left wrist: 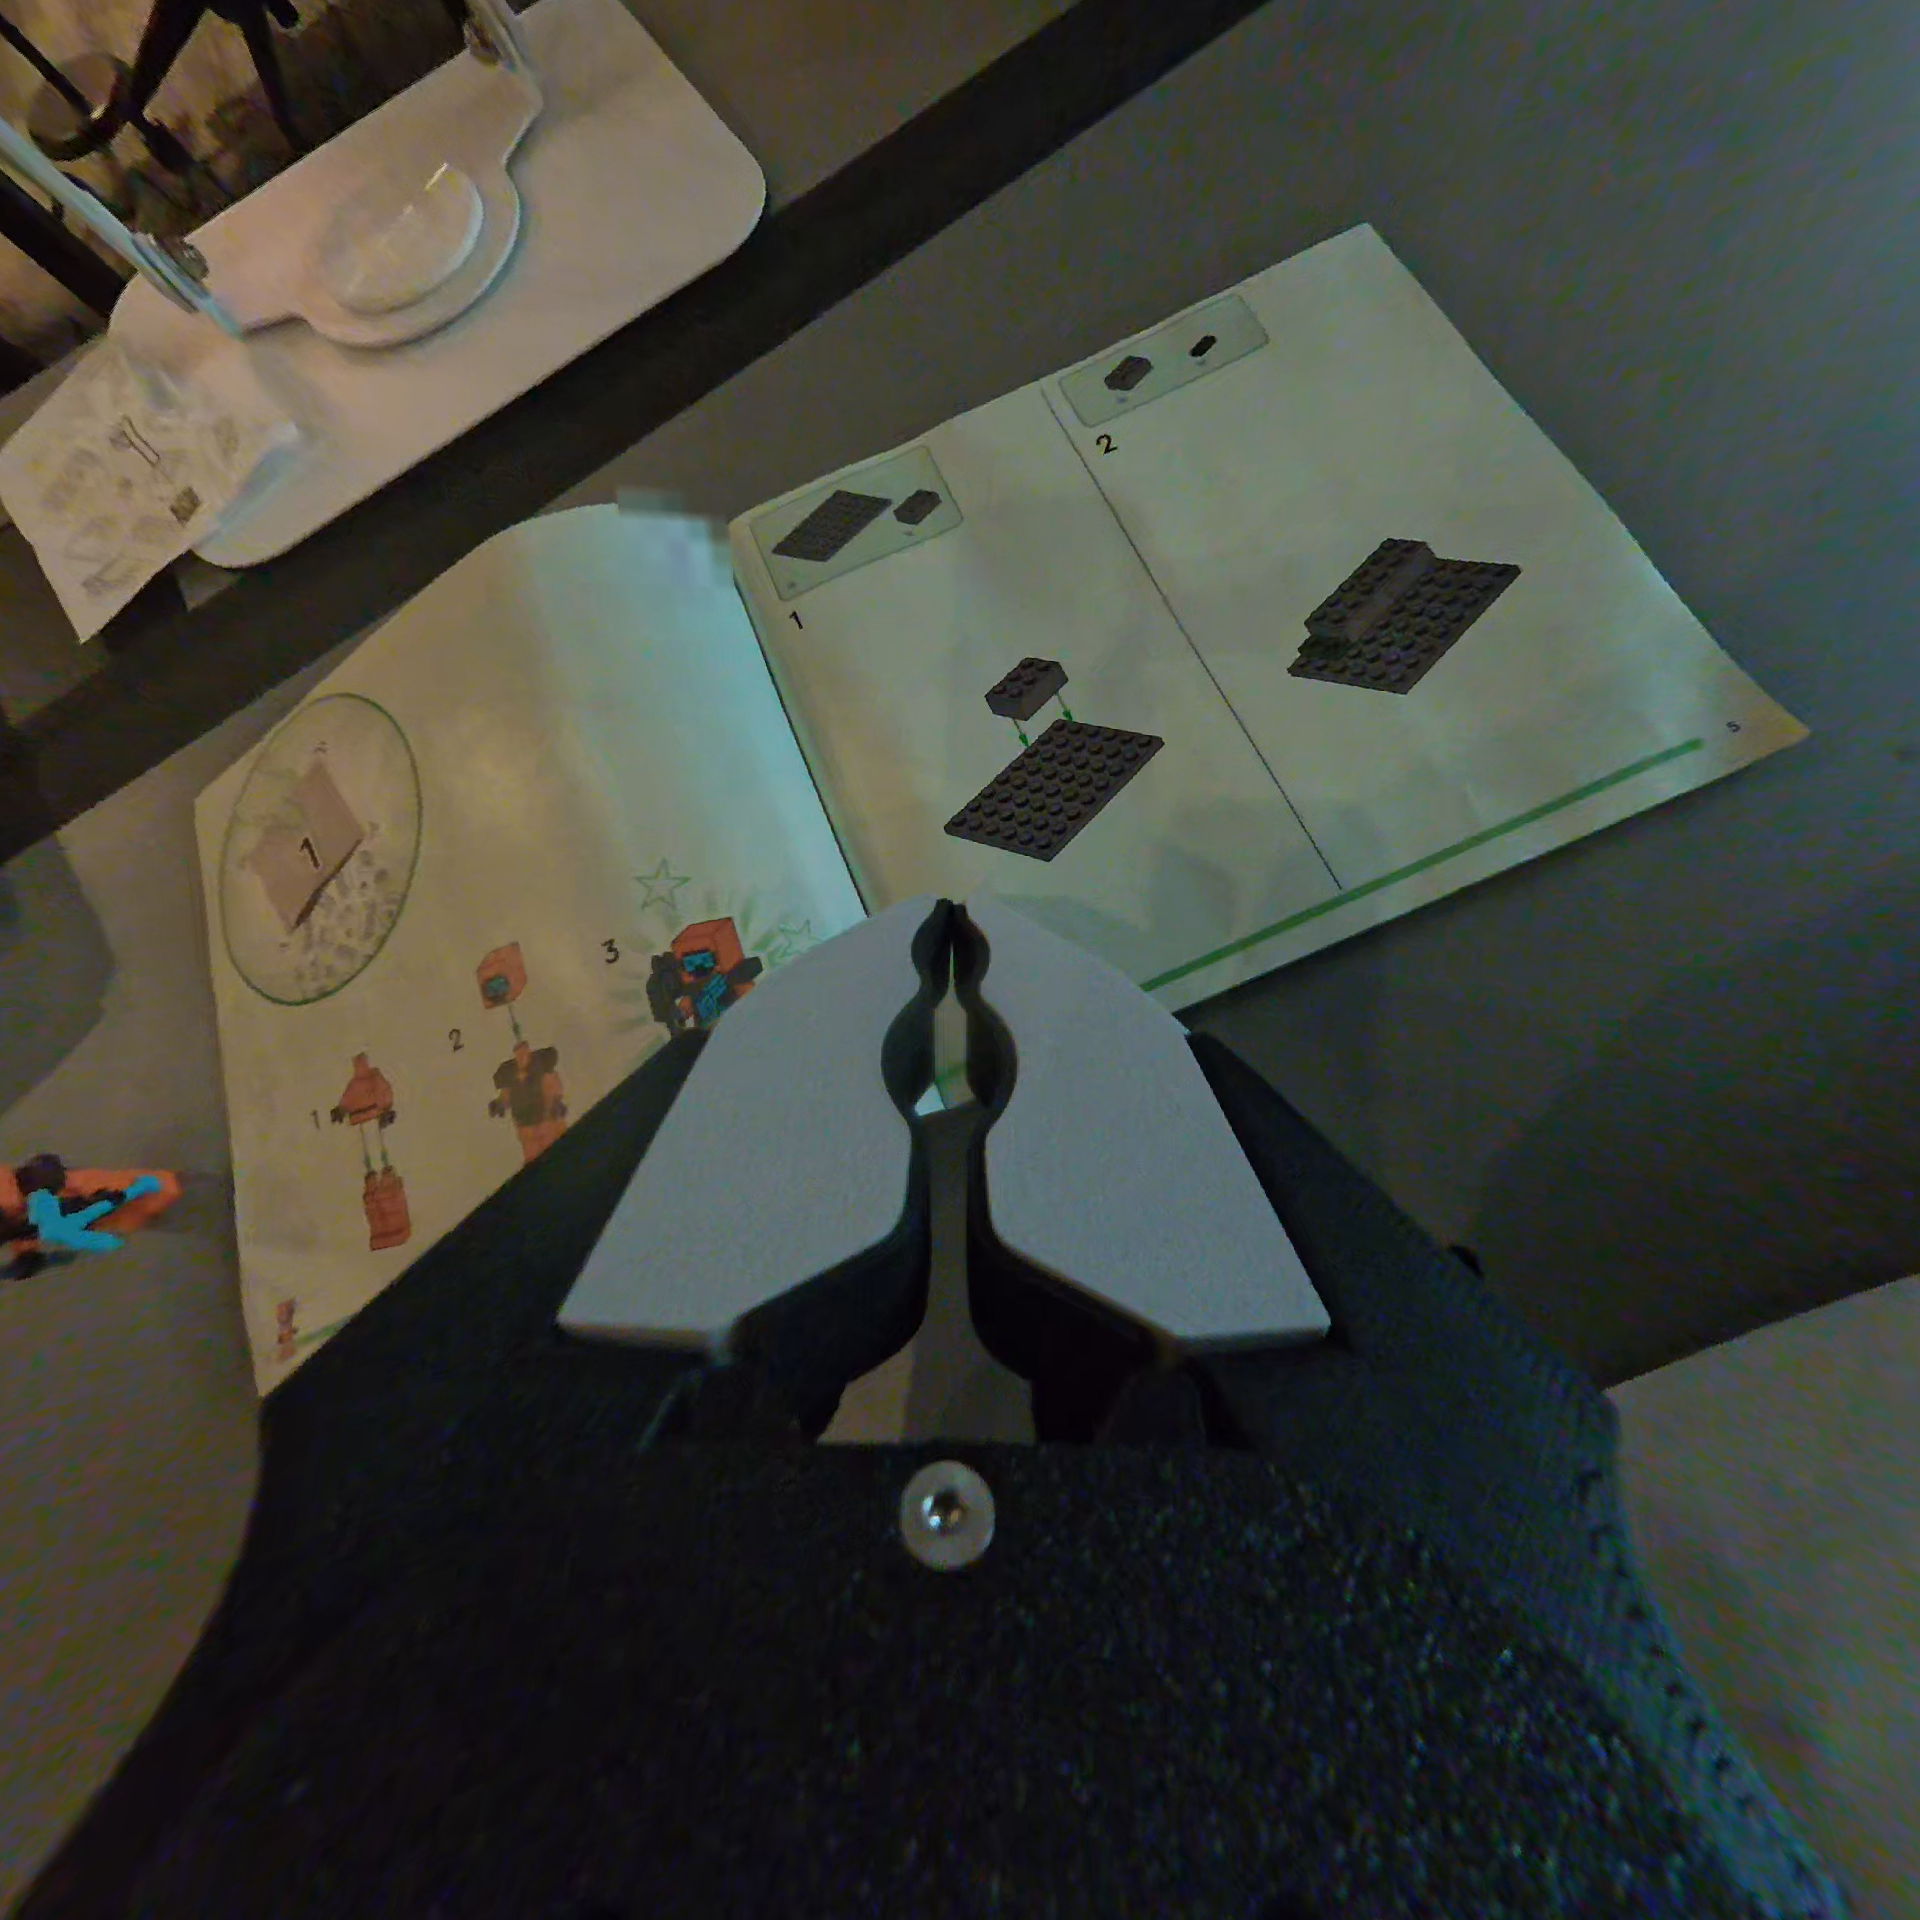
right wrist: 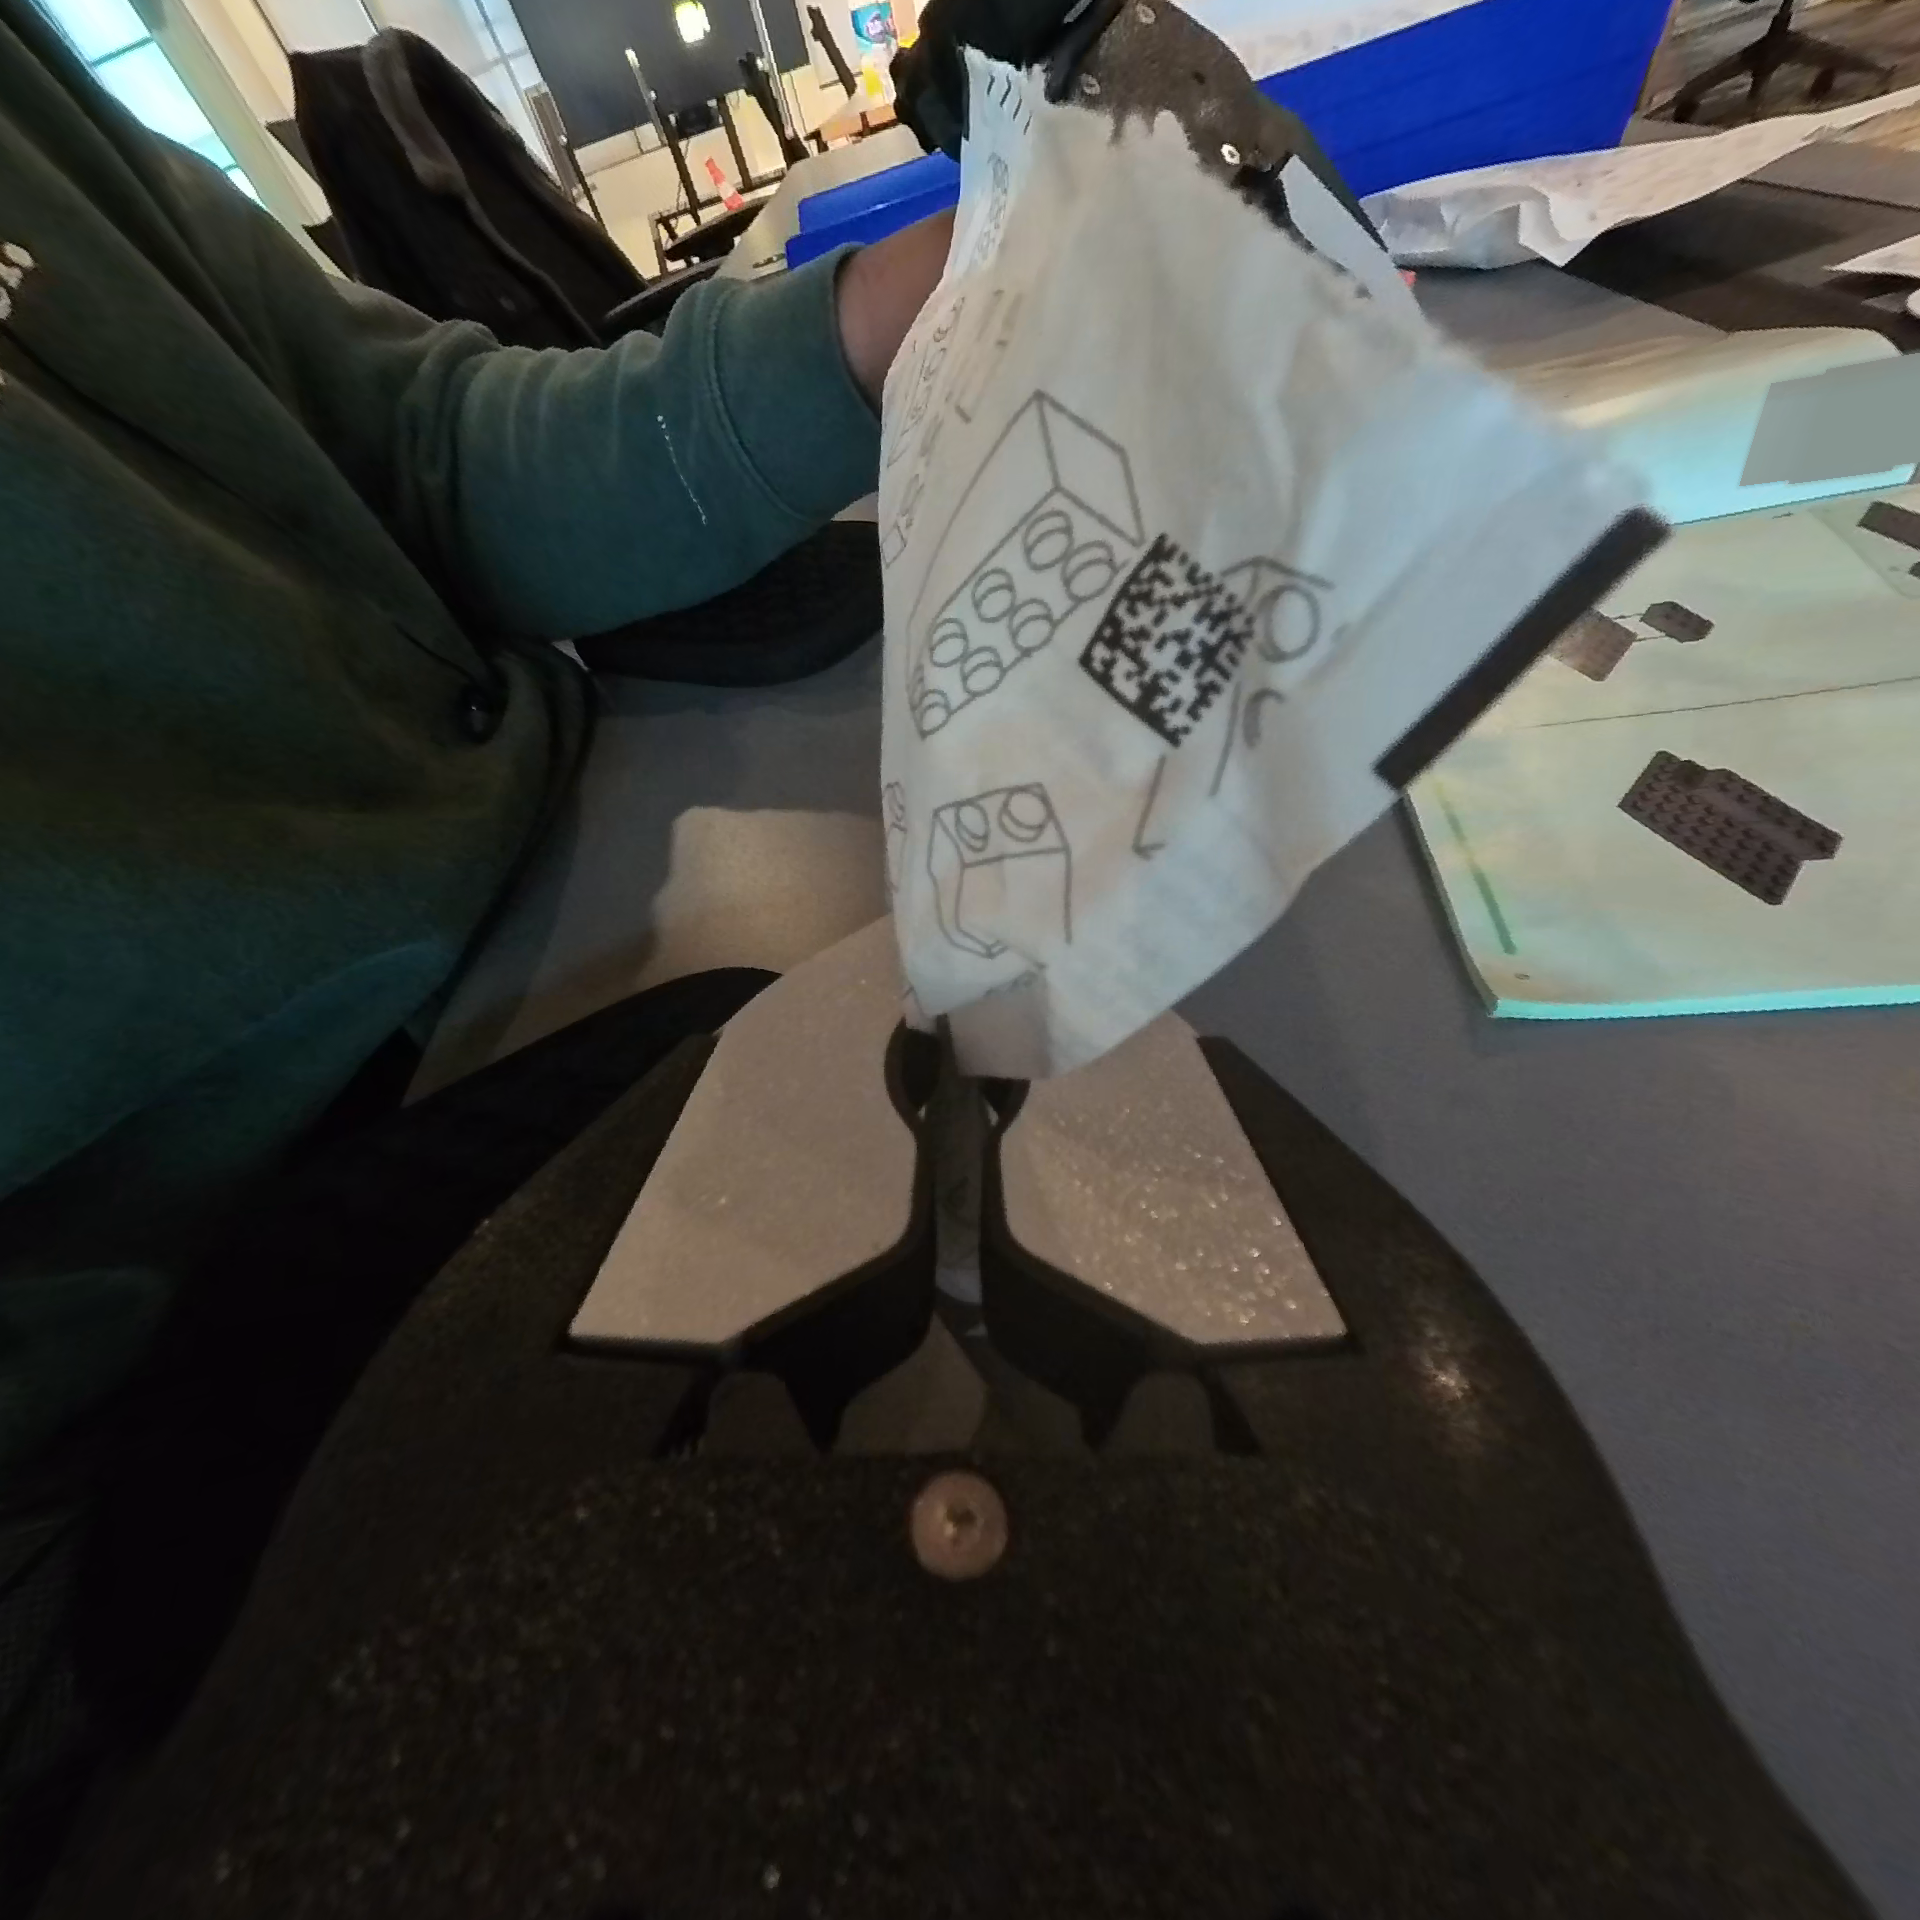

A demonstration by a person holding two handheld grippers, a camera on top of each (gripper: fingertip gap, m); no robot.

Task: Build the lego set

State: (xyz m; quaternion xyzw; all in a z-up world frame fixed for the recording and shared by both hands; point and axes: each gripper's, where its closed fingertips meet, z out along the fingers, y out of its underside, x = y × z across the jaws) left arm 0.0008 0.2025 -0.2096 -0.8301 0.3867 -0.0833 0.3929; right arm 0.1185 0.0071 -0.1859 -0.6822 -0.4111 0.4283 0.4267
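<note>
My right gripper (right wrist: 951,1039) is shut on the lower corner of a white paper bag (right wrist: 1143,468) printed with brick drawings, and holds it up above the grey table; the bag's top edge is torn open. My left gripper (left wrist: 948,914) is shut with nothing between its fingertips and hovers over the open instruction booklet (left wrist: 1039,675), which lies flat on the table. From the right wrist view, the left gripper (right wrist: 1174,73) shows behind the top of the bag. A small orange and blue figure (left wrist: 83,1210) lies at the table's left edge.
A white tray (left wrist: 644,187) with a clear dome stands beyond a dark gap at the back left, with another printed paper bag (left wrist: 135,488) on it. The person's green sleeve (right wrist: 623,447) reaches in from the left. The booklet also shows at the right of the right wrist view (right wrist: 1662,831). The tips of one gripper are about 25 cm away from the tips of the other.
</note>
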